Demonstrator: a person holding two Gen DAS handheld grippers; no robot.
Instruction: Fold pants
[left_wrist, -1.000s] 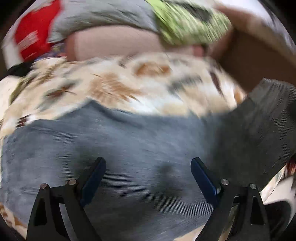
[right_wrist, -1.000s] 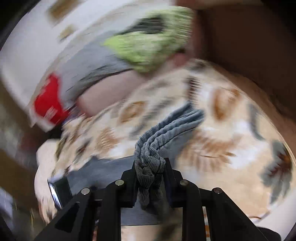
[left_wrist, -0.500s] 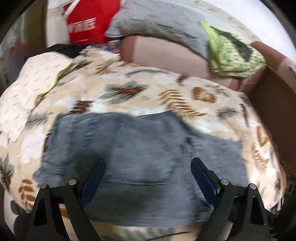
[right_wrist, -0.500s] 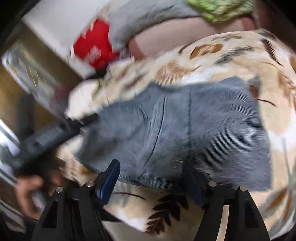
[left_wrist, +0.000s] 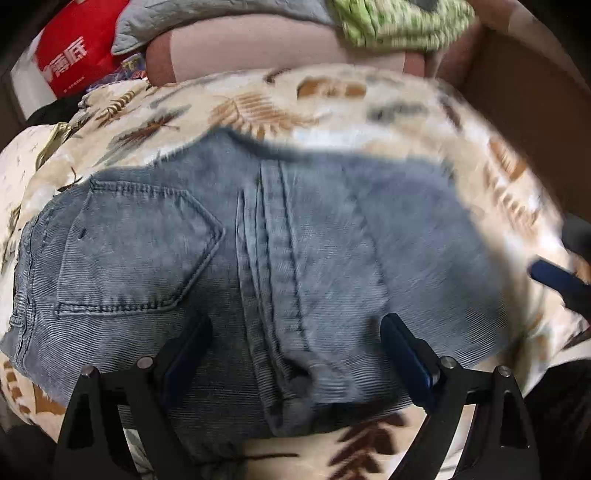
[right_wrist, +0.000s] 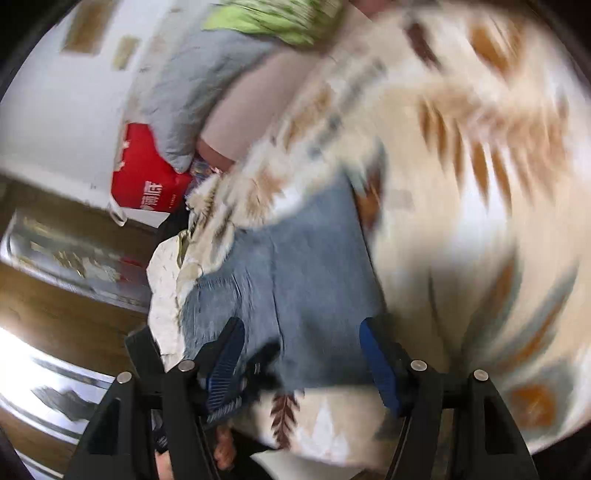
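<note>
Since a second ago my right gripper (right_wrist: 301, 360) has dropped the bunched pants (left_wrist: 258, 266), its jaws closing on nothing, left gripper (left_wrist: 295, 354) spread; they lie folded near the blanket's (left_wrist: 369, 96) front edge, needing another fold

White Chinese characters on the red bag (left_wrist: 70, 55), not clearly legible.

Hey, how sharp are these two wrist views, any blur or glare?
Left wrist: pants pocket stitching is crisp on the left, smeared toward the right edge. Right wrist: heavy motion blur across the blanket, and bright glare at the lower left. Both are fisheye-bent.
</note>
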